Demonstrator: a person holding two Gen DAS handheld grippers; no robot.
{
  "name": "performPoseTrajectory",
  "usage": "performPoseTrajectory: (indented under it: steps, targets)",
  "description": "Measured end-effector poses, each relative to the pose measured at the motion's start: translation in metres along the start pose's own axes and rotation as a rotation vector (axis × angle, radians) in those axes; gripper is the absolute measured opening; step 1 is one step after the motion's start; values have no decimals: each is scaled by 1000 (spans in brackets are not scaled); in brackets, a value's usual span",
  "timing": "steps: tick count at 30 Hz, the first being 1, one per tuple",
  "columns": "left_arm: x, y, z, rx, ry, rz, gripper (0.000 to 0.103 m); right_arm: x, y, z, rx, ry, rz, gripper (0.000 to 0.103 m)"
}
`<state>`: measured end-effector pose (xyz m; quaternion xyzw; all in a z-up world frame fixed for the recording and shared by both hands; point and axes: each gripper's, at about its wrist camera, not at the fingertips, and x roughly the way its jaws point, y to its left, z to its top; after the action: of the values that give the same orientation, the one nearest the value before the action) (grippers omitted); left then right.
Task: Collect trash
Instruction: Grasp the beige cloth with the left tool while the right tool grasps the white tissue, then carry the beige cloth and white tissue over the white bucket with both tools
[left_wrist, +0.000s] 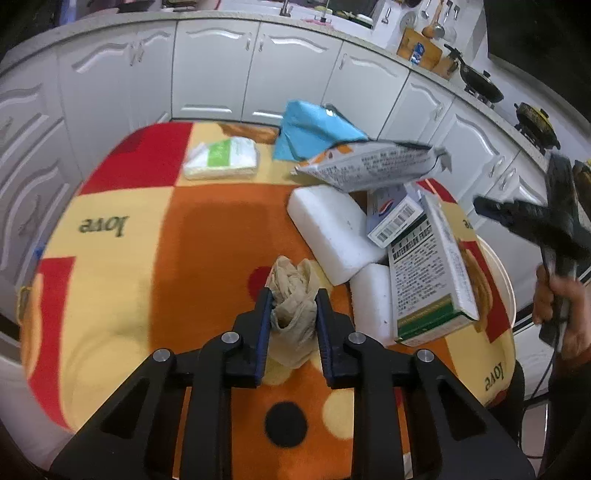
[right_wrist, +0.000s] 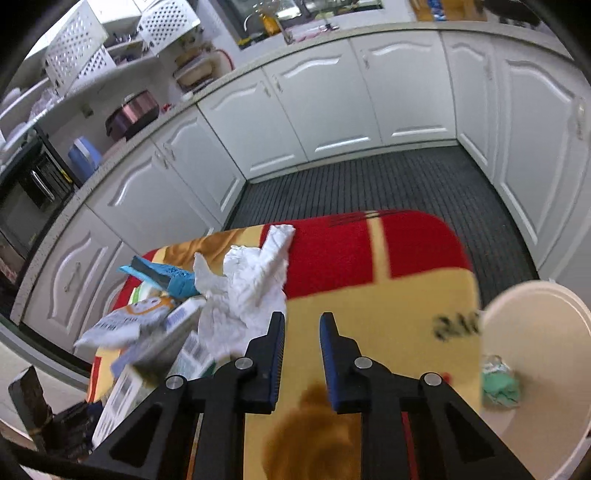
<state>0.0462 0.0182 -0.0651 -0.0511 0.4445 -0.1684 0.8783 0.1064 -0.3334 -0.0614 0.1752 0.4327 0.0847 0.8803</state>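
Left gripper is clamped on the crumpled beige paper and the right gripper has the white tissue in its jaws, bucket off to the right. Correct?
Not quite. The right gripper holds nothing: in the right wrist view its jaws stand open and bare, with the white tissue lying on the blanket to their left. The rest stands: the left gripper grips the crumpled beige paper, and the bucket sits to the right.

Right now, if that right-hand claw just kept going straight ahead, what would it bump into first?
Probably nothing at once: the right gripper is open over bare tablecloth. The crumpled white paper lies just left of its line; depth is unclear.
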Motion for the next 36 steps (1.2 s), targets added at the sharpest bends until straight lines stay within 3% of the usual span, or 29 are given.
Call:
performPoseTrajectory:
  steps: [6, 9, 10, 11, 12, 16, 19, 22, 25, 30, 36]
  targets:
    - [-26, -4, 2, 10, -49, 16, 20, -6, -5, -2, 48, -16, -2, 18]
    - [-33, -4, 2, 16, -65, 18, 20, 11, 0, 6, 82, 18, 17, 26]
    - [-34, -5, 2, 16, -66, 16, 20, 21, 7, 10, 65, 32, 14, 41]
    - [-35, -5, 2, 14, -66, 13, 20, 29, 13, 12, 50, 43, 8, 63]
    - [-35, -5, 2, 12, -66, 11, 20, 40, 21, 16, 36, 53, 1, 69]
    - [-32, -5, 3, 27, -64, 30, 20, 83, 34, 30, 33, 96, -4, 70]
    - [-29, -6, 3, 36, -57, 35, 20, 112, 35, 38, 58, 131, 3, 67]
    - [-29, -7, 4, 36, -56, 38, 20, 126, 33, 38, 58, 143, 1, 41]
    - [-33, -9, 6, 30, -63, 32, 20, 114, 29, 35, 50, 116, 7, 16]
    - [-50, -23, 10, 49, -108, 6, 20, 52, 14, 29, 54, 9, 38, 14]
    - [-70, -49, 16, 79, -147, -33, 20, -4, -3, 15, 56, -55, 43, 14]
